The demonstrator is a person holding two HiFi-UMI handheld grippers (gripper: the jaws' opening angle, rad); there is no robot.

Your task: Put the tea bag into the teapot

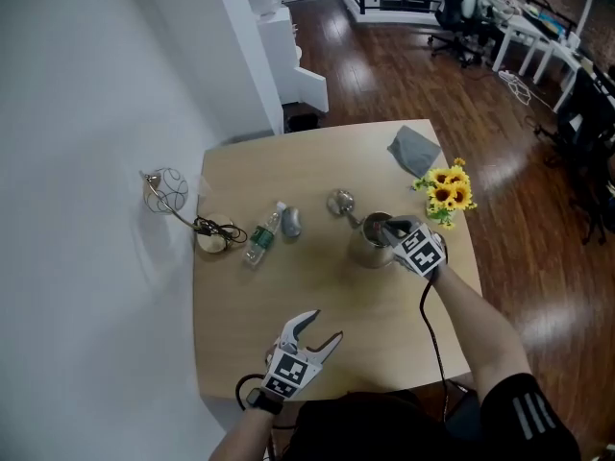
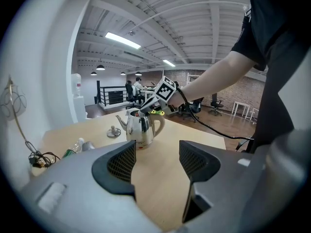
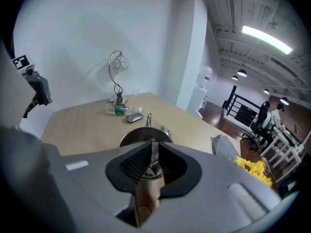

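Pale paper tea bag [image 3: 154, 154], loose in barely parted right gripper [image 3: 154, 147] above polished steel teapot [image 2: 139, 130]: may be snagged on a pad and dropped outside the rim.

Left gripper [image 1: 324, 327] jaws wide apart; right gripper [image 1: 387, 230] narrowly parted

An open-plan office is showing here: swivel chairs [image 1: 461, 27] and white desks [image 1: 534, 38] are standing at the head view's upper right on wood flooring [image 1: 404, 75]; elsewhere strip lights [image 2: 122, 40] are glowing above a brick wall [image 2: 245, 89].
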